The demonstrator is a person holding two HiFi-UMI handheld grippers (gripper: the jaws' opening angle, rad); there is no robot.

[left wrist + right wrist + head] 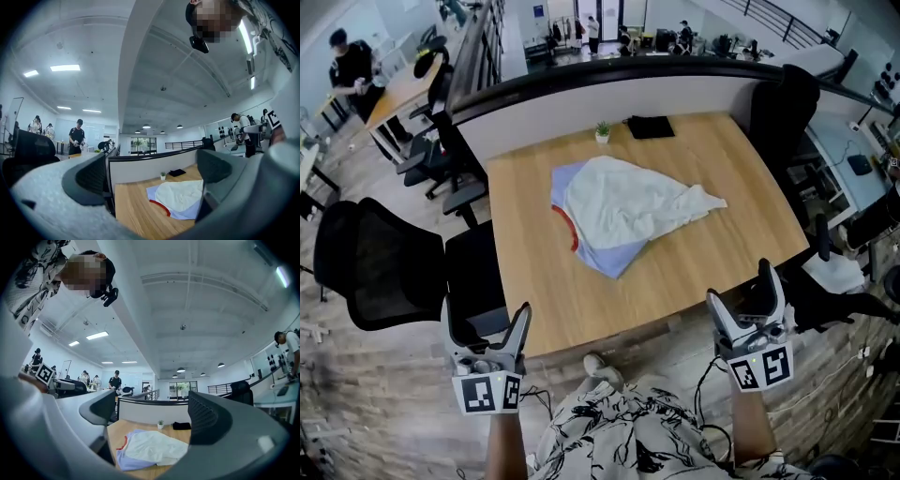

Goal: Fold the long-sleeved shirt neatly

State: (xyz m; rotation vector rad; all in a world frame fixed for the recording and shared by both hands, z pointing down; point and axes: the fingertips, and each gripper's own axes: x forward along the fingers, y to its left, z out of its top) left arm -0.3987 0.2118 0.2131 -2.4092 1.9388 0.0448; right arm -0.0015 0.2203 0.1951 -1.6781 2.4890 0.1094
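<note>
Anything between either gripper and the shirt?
Nothing visible: only bare table lies between the open left gripper, the open right gripper and the shirt. The potted plant and black object sit beyond it.

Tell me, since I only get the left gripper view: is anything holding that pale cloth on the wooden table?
Observer: No. The head view shows the crumpled white and light-blue long-sleeved shirt lying free in the middle of the wooden table. The left hand-held gripper is back by the near edge, well clear of it.
Operator: And the other one?
Observer: The right hand-held gripper is also by the near edge, jaws apart with nothing between them.
Operator: My jaw hides the cloth's right side.
Observer: There the shirt tapers to a white point toward the table's right edge.
</note>
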